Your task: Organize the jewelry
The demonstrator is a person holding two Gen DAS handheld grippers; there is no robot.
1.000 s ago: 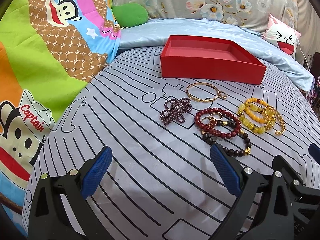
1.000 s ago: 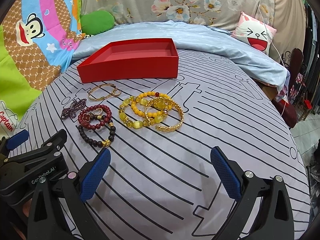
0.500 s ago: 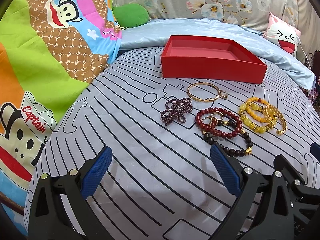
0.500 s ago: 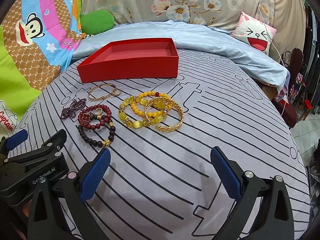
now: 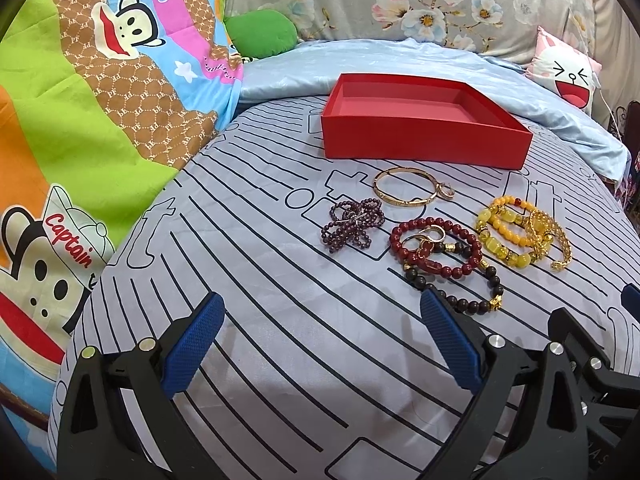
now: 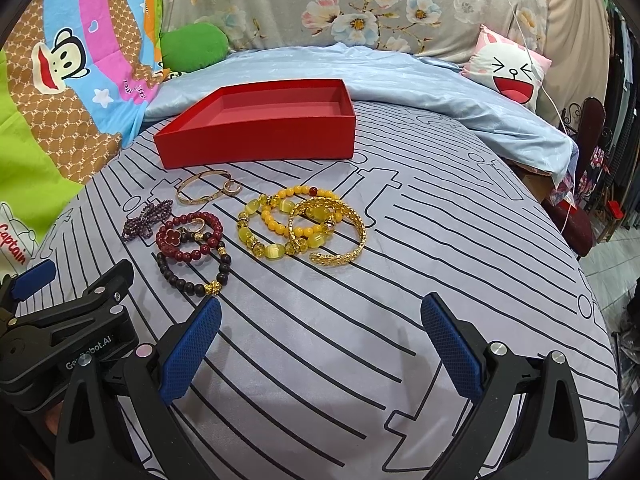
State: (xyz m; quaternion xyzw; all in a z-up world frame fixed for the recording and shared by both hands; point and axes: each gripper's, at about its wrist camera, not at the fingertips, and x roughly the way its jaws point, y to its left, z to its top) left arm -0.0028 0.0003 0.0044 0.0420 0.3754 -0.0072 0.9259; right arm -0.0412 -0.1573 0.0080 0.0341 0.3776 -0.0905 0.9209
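Both grippers wide apart, holding nothing: left gripper (image 5: pixel 320 332) and right gripper (image 6: pixel 320 332) hover low over the striped sheet (image 5: pixel 280 360). Red box (image 5: pixel 424 140) sits at the far side, open, nothing inside. Jewelry all lies on the sheet in front of it: gold bangle (image 5: pixel 404 194), purple beads (image 5: pixel 352 226), red bracelet (image 5: pixel 436 250), yellow bracelets (image 6: pixel 300 228).

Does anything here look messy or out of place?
Nothing is broken or spilled. The bracelets just lie in overlapping heaps on the bedsheet: yellow bead bracelets tangled with a gold bangle, while the red box sits empty.
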